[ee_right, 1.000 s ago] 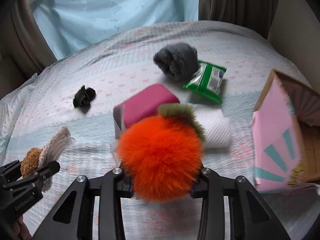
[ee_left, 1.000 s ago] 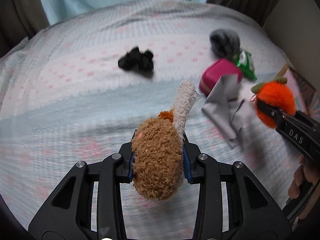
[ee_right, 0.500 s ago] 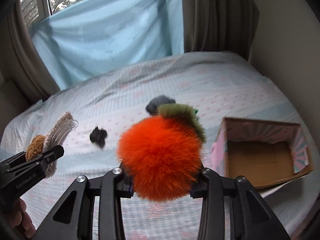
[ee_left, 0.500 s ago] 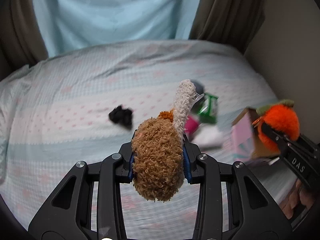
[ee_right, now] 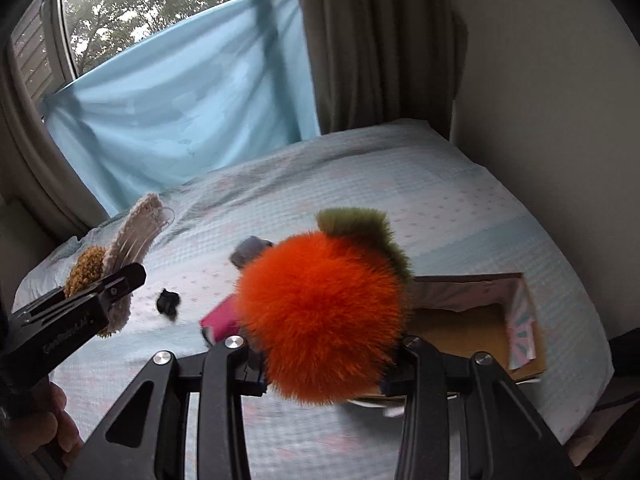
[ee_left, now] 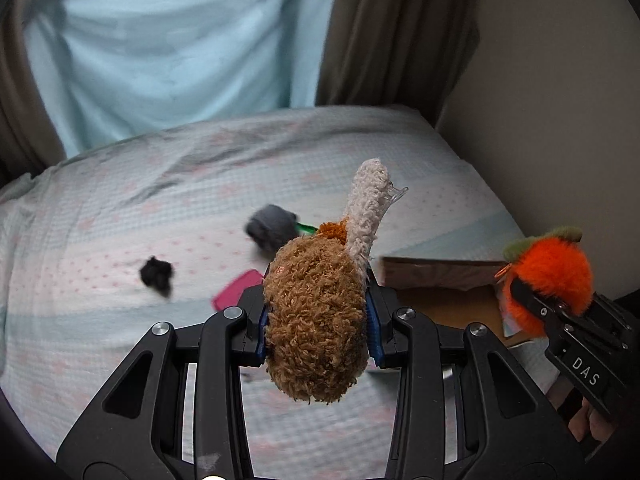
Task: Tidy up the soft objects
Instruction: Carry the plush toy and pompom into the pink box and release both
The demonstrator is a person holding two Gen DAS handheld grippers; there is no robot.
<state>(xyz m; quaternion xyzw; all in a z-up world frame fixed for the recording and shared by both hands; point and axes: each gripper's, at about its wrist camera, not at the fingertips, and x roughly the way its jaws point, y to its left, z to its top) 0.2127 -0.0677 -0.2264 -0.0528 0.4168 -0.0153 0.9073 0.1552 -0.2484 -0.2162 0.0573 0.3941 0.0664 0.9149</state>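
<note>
My left gripper (ee_left: 316,324) is shut on a brown curly plush (ee_left: 316,312) with a white fuzzy hair clip sticking up, held high above the bed. It also shows at the left of the right wrist view (ee_right: 92,268). My right gripper (ee_right: 324,352) is shut on a fluffy orange plush (ee_right: 320,312) with a green leaf top, also seen at the right of the left wrist view (ee_left: 548,276). An open cardboard box (ee_right: 472,320) with a pink patterned flap lies on the bed below the right gripper.
On the light blue bedspread (ee_left: 120,208) lie a black soft lump (ee_left: 156,274), a grey woolly item (ee_left: 270,224), a green packet edge (ee_left: 306,227) and a pink pad (ee_left: 236,290). Curtains and a window stand behind; a wall runs along the right.
Both grippers have risen well above the bed with their plush toys still held, and the box has come into view below the right gripper.
</note>
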